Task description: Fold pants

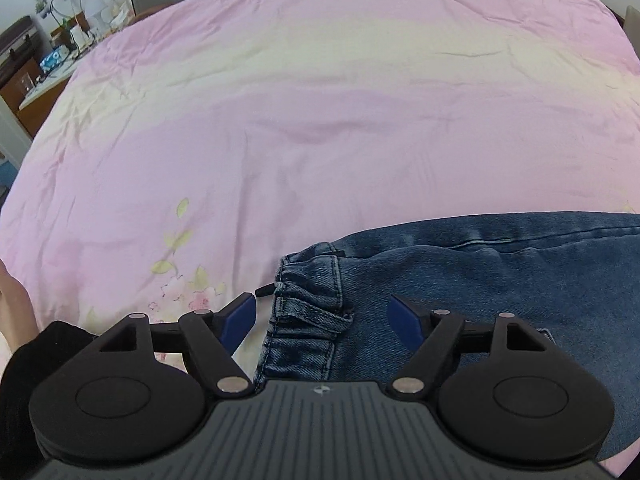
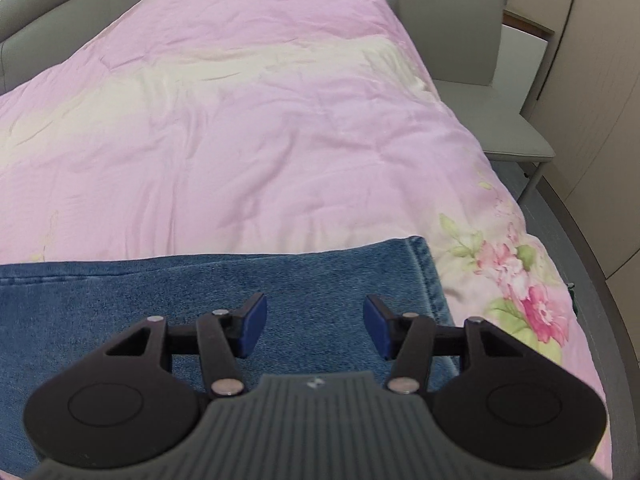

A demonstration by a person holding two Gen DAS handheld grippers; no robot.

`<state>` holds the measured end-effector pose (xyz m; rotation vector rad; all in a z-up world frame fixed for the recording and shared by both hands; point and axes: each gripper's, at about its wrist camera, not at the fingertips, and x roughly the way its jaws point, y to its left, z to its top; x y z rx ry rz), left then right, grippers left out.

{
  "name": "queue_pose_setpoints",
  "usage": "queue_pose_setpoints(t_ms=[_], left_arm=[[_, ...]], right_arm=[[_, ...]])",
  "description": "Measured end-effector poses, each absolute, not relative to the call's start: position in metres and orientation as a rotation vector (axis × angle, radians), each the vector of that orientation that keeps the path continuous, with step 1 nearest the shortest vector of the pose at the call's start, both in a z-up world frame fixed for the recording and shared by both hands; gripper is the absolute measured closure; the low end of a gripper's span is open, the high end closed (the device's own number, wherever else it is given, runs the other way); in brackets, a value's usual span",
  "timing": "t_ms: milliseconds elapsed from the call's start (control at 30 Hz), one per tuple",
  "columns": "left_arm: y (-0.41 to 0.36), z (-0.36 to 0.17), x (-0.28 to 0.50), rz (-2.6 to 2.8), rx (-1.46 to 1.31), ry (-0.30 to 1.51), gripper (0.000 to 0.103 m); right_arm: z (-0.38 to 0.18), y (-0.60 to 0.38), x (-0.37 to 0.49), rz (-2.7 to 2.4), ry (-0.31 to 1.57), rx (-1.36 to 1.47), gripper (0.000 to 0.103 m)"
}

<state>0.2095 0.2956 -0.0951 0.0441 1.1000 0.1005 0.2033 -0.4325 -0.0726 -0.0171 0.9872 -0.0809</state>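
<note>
Both grippers, left [image 1: 322, 318] and right [image 2: 315, 326], spread their fingers over jeans [image 1: 500, 280] cut off by the frames.

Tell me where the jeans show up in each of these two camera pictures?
Left wrist view: jeans fill the lower right, elastic waistband between the open fingers.
Right wrist view: jeans fill the lower left, leg hem right of centre.
Shared landmark: the pink floral quilt beneath them.

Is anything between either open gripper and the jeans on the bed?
Nothing visible. The left gripper hangs open over the jeans' waistband, the right gripper open near the hem. Only pink quilt lies beyond.
</note>
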Motion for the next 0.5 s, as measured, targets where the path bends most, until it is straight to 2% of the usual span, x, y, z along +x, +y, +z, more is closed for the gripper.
queue_pose_setpoints(t_ms=[167, 200, 233, 300, 367, 500], left_arm=[[0.311, -0.12, 0.227, 0.094, 0.012, 1.163, 0.019], [0.311, -0.123, 0.229, 0.081, -0.009, 1.165, 0.022], [0.311, -0.125, 0.231, 0.067, -0.03, 1.163, 0.033], [0.307, -0.126, 0.232, 0.08, -0.019, 1.161, 0.037], [0.3, -0.123, 0.232, 0.089, 0.025, 1.153, 0.05], [0.294, -0.112, 0.228, 0.117, 0.032, 1.128, 0.058]], right_arm=[[-0.088, -0.388, 0.229, 0.101, 1.023, -0.07, 0.052], [-0.089, -0.374, 0.235, 0.162, 1.026, -0.082, 0.052], [-0.089, -0.359, 0.239, 0.224, 1.028, -0.107, 0.052], [-0.091, -0.326, 0.25, 0.342, 1.034, -0.182, 0.052], [-0.092, -0.289, 0.26, 0.477, 1.033, -0.267, 0.052], [-0.097, -0.228, 0.271, 0.687, 1.028, -0.384, 0.056]])
